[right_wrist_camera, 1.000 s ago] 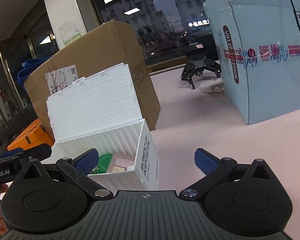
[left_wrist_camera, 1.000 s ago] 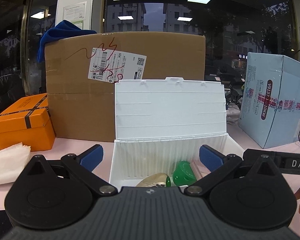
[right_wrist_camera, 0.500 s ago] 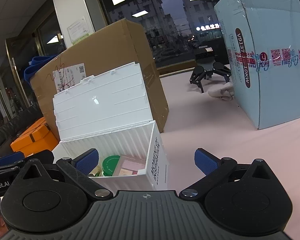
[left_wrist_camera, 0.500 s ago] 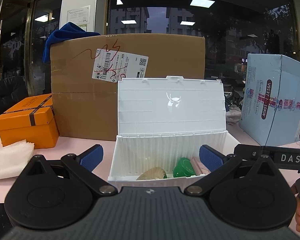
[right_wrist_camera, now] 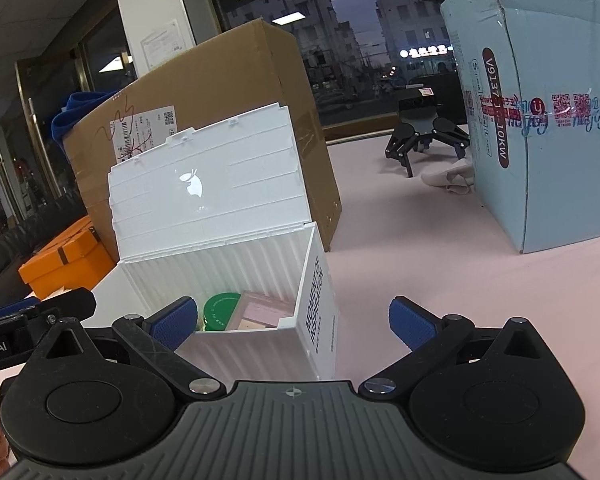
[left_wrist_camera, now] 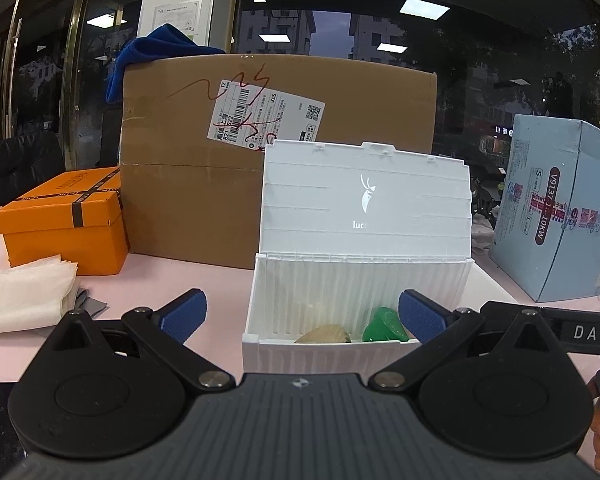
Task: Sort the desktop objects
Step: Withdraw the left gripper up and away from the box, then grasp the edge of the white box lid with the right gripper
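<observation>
A white ribbed storage box (left_wrist_camera: 324, 354) stands on the pink table with its lid (left_wrist_camera: 364, 208) upright. Inside lie a green round item (left_wrist_camera: 384, 326) and a beige item (left_wrist_camera: 324, 334). In the right wrist view the box (right_wrist_camera: 320, 320) holds a green lid (right_wrist_camera: 220, 310) and a pink flat pack (right_wrist_camera: 260, 312). My left gripper (left_wrist_camera: 302, 316) is open and empty, just in front of the box. My right gripper (right_wrist_camera: 292, 322) is open and empty, at the box's right front corner.
A large cardboard box (left_wrist_camera: 188, 184) with a blue cloth (left_wrist_camera: 152, 56) stands behind. An orange box (left_wrist_camera: 64, 220) and white tissue (left_wrist_camera: 20, 300) lie left. A light blue carton (left_wrist_camera: 560, 216) stands right. A black gripper (right_wrist_camera: 424, 136) lies far back.
Both grippers have drawn back from the box and risen slightly; the box now looks smaller and farther. Both stayed open and empty.
</observation>
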Demonstrator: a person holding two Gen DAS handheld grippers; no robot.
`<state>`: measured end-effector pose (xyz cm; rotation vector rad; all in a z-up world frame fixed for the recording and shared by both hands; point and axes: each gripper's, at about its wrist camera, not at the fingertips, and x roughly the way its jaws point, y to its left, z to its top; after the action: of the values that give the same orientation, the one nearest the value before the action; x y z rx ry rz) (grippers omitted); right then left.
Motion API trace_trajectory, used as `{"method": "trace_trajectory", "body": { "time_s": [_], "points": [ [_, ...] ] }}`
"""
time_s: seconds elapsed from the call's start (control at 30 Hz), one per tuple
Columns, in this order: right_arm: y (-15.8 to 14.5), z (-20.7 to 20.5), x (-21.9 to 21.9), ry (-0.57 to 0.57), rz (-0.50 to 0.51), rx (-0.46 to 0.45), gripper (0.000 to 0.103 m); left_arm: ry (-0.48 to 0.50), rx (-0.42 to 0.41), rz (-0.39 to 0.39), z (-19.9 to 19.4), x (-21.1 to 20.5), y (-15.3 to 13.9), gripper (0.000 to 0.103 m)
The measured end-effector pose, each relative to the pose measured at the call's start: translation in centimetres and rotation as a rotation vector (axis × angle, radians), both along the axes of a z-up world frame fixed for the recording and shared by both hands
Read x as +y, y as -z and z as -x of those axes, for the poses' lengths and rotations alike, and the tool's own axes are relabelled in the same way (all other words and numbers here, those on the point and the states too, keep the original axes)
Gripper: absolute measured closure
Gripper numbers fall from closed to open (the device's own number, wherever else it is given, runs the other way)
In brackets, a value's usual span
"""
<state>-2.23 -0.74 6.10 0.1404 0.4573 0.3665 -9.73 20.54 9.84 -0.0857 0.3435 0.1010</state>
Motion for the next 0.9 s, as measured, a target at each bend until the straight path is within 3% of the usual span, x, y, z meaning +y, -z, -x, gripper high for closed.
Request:
{"method": "trace_trajectory", "body": {
  "time_s": [0.43,0.67,0.9],
  "points": [
    [-2.9,0.1,0.8,-0.054,0.087,-0.051,0.000,0.010,0.005,-0.062,-0.8,-0.6,-1.8,0.000],
    [-4.3,-1.4,0.7,-0.048,0.068,-0.036,0.000,0.073,0.004,-0.094,-2.0,-1.1,-3.2,0.000],
    [-5.0,-4.0,0.5,-0.062,0.022,-0.004,0.000,0.137,0.020,-0.058,-4.5,-0.1,-3.9,0.001]
  ]
}}
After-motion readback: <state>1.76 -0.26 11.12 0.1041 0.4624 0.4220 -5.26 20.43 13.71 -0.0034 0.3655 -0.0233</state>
